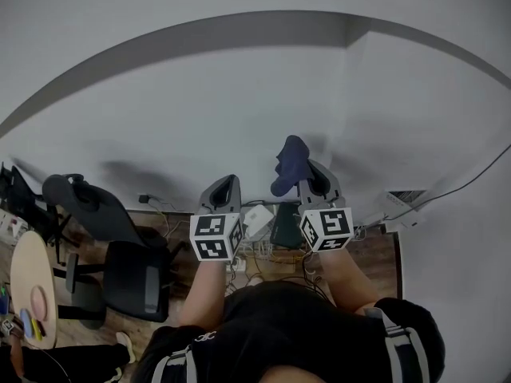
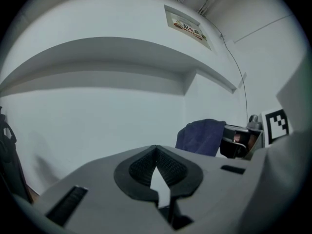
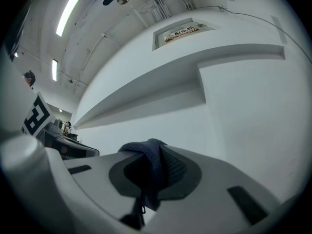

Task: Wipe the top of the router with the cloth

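Far to the left of the cloth (image 1: 290, 164), at the edge of the head view, a round table (image 1: 32, 286) stands on the wooden floor with small coloured items on it. A black office chair (image 1: 132, 274) stands nearer the cloth, still well to its left.

The left gripper (image 1: 226, 188) is raised in front of the white wall (image 1: 239, 94), just left of the cloth and slightly lower. In the left gripper view its jaws (image 2: 156, 152) are closed tip to tip with nothing between them. Only a sliver of wall shows through the gap below the tips, and the cloth (image 2: 202, 136) hangs off to the right.

Below the cloth, down at floor level between the two marker cubes, a white box (image 1: 257, 219) lies among tangled cables (image 1: 271, 266). It may be the router, though it is too small to be sure. It is well apart from the cloth.

The right gripper (image 1: 315, 174) holds the cloth up against the wall. In the right gripper view its jaws (image 3: 155, 147) are clamped on the dark blue fabric (image 3: 151, 162), which bunches over the tips and trails down between the pads.

High above the cloth, a small sign (image 3: 183, 32) is set into the wall over a ledge. To the cloth's right, a thin cable (image 1: 471, 180) runs along the wall.
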Tool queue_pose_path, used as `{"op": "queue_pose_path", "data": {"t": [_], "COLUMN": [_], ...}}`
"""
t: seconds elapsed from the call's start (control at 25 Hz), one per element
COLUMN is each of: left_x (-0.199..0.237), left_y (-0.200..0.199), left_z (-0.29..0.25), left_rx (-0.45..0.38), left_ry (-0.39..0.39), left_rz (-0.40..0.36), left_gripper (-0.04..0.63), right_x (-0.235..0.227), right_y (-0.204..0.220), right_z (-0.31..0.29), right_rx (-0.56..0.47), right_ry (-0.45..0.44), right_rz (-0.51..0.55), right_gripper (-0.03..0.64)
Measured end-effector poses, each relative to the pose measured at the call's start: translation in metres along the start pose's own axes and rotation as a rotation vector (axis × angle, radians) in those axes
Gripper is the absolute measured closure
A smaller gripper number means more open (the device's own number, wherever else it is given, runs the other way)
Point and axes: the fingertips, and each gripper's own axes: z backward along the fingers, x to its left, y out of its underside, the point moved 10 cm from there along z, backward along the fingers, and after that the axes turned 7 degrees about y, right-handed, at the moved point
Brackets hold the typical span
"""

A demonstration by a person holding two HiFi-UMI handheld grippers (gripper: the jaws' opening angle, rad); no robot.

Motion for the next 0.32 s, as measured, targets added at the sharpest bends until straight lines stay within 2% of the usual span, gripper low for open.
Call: {"op": "queue_pose_path", "data": {"t": [0.32], "left_x": [-0.0073], "left_y": [-0.0008], "left_z": [-0.0046], "left_rx": [0.003], "left_ry": [0.01], "left_rz": [-0.023], "left_gripper": [0.595], "right_x": [0.0008], "right_y": [-0.0035], "right_z": [0.0008], "right_rx": [-0.035], "right_ry": [-0.055], "right_rz": [-0.017], "right_gripper": [0.6]}}
